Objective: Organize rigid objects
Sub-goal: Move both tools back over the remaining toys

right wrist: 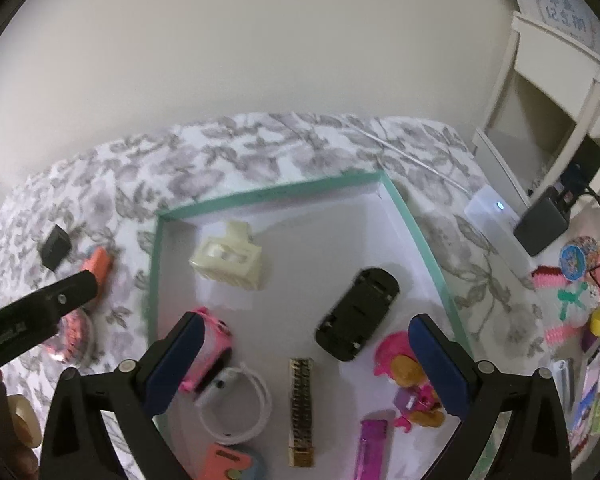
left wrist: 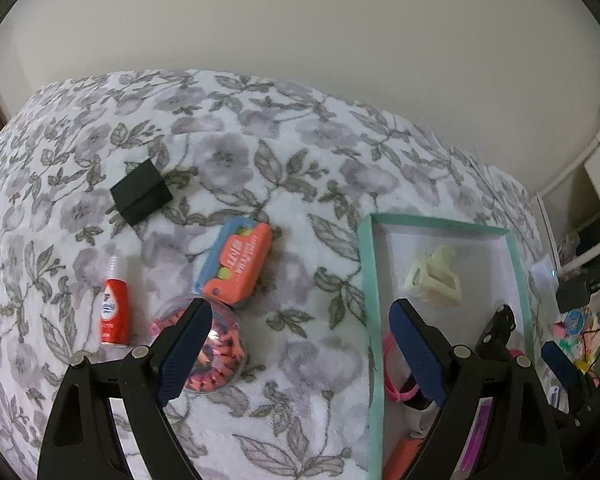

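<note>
The right gripper [right wrist: 308, 364] hangs over the green-rimmed tray [right wrist: 420, 240] with its jaws wide apart and nothing between them. Below it lie a black toy car [right wrist: 358, 314], a gold bar-shaped clip [right wrist: 301, 404], a pink toy car [right wrist: 210, 350] and a cream hair claw [right wrist: 228, 258], all inside the tray. The left gripper [left wrist: 300, 354] is also spread and empty, over the floral bedspread [left wrist: 260, 140] just left of the tray rim.

By my judgement a drop into the tray is finished and the next pick is due. Still loose on the bed are a round tub of pink pieces [left wrist: 216, 354] by the left finger, an orange-and-blue case [left wrist: 236, 266], a red bottle [left wrist: 114, 308] and a black box [left wrist: 142, 192]. The tub looks nearest; its wide, smooth wall calls for a centred, full-width grasp.
</note>
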Demonstrator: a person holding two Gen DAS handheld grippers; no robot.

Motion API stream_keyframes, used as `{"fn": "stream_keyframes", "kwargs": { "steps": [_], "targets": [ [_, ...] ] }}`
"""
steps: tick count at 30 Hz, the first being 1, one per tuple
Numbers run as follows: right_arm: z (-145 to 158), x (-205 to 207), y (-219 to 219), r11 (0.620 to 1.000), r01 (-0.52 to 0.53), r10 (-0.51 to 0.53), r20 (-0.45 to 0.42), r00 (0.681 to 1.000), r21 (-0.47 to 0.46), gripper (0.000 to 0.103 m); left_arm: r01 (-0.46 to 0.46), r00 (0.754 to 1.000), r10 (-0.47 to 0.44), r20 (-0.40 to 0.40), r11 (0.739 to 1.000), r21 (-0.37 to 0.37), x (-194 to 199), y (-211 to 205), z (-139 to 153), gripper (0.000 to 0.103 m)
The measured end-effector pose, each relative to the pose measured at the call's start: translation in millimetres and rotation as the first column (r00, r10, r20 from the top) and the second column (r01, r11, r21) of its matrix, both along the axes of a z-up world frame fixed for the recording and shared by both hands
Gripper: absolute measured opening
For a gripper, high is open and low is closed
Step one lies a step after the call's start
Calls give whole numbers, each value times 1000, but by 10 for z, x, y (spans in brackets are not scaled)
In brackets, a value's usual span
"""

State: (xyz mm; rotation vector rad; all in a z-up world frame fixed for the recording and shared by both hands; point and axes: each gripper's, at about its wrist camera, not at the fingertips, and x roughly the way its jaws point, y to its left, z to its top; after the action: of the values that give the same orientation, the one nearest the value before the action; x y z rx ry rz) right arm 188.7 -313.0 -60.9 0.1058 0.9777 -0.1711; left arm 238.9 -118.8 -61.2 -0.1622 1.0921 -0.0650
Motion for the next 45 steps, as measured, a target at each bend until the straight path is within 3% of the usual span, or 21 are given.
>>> {"fn": "stream_keyframes", "kwargs": {
  "steps": [6,17,23,31,40,45],
  "targets": [
    [141,-6,121,999,-13,9,76,997,47,103,-58,998,58,24,998,-16,48,252,119,91],
    [232,-46,372,1000,-3,5,134,991,-12,103,-203,975,207,77,978,-55,89,907,375,91],
    [271,3,636,998,-49,53,145,988,-31,103,-256,962,261,80,965,-64,73,1194,428,91],
    [204,97,1154,979,-165,177,97,979,-123,103,-326,941,330,73,943,-66,55,1612,448,91],
    [-16,209,1683,951,-288,292,25,956,-113,103,-374,927,373,-24,923,-92,87,1908,176,91],
    [-200,226,1950,932,-353,352,-23,936,-82,103,-371,928,366,-62,924,-90,102,1910,42,91]
  ]
}}
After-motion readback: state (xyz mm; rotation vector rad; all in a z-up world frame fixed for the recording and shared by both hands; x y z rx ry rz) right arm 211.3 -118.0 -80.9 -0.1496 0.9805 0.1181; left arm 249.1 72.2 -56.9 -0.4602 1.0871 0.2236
